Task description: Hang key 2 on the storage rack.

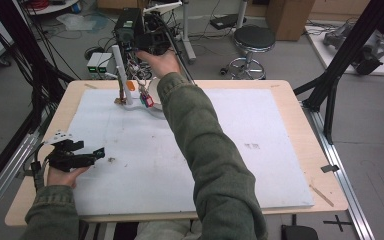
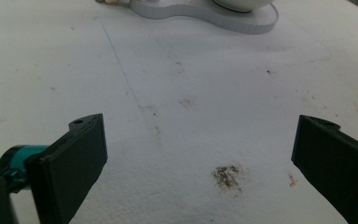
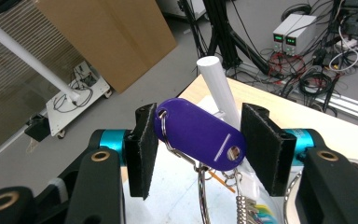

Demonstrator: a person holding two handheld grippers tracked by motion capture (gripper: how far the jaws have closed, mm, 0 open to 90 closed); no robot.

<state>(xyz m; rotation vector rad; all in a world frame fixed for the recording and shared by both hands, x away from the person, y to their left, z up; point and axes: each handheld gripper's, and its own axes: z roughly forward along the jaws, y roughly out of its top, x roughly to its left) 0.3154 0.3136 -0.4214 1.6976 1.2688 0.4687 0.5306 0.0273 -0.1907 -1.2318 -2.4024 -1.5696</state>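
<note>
Right gripper (image 3: 200,149) pinches the purple key tag (image 3: 198,134) just before the white post (image 3: 218,86), likely to hang it; left gripper (image 2: 198,163) idles spread.

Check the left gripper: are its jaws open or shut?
Open. In its own view the left gripper shows both black jaws far apart, with only the stained white mat between them.

the white mat (image 1: 220,150) lies bare and wide before my left gripper (image 1: 99,151), so i can pass freely there. at the far edge the white post (image 1: 118,70) and its base (image 2: 223,16) stand close beside my right gripper (image 3: 198,149), crowding it.
</note>
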